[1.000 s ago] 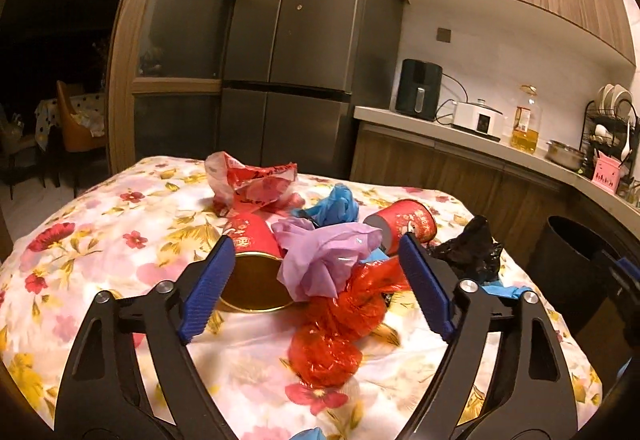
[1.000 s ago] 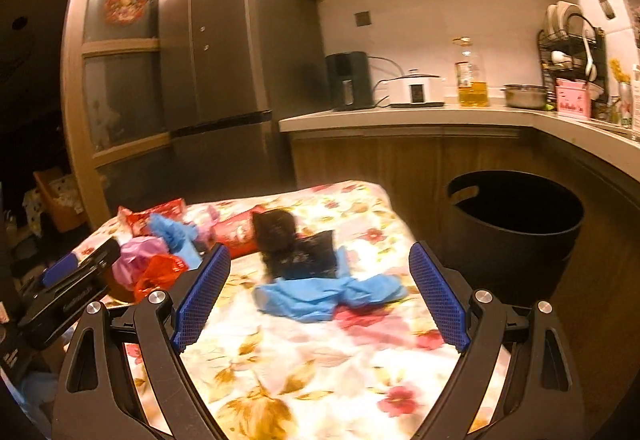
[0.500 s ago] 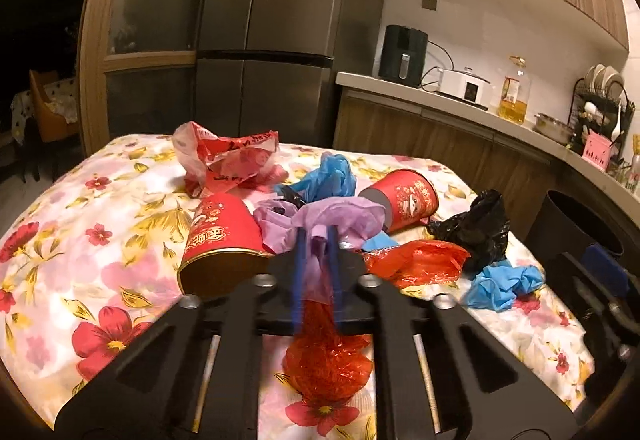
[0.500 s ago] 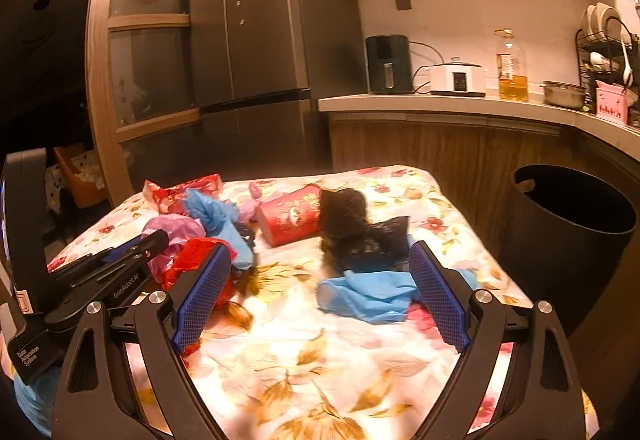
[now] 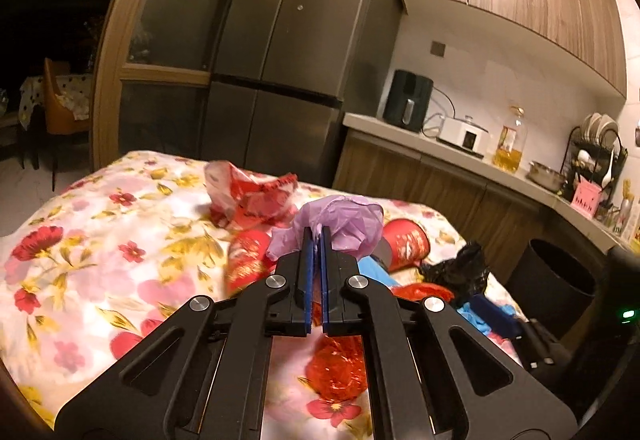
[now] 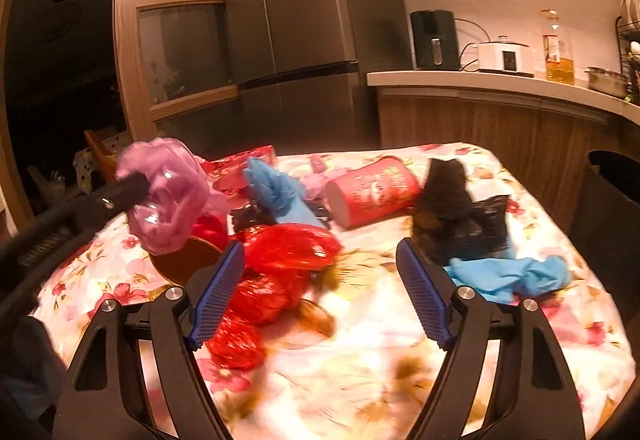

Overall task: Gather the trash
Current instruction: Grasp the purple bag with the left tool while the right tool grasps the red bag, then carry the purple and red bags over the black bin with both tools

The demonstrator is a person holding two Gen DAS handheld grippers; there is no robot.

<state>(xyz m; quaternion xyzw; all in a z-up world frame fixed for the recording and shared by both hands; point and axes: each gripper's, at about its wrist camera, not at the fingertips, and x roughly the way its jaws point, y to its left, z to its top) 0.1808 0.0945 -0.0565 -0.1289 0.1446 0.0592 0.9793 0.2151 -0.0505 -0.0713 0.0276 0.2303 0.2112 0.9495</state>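
Note:
My left gripper is shut on a crumpled purple plastic bag and holds it lifted above the table; the bag also shows in the right wrist view at the left. My right gripper is open and empty over the flowered tablecloth. Under it and to its left lies a red plastic bag. A black bag and blue gloves lie to its right. Red paper cups and a blue glove lie behind.
A black trash bin stands on the floor right of the table, also at the right edge of the right wrist view. A red-and-white wrapper lies further back. A fridge and a counter stand behind.
My left gripper closed on the purple bag and lifted it off the pile. My right gripper moved left and closer to the red bag, staying open.

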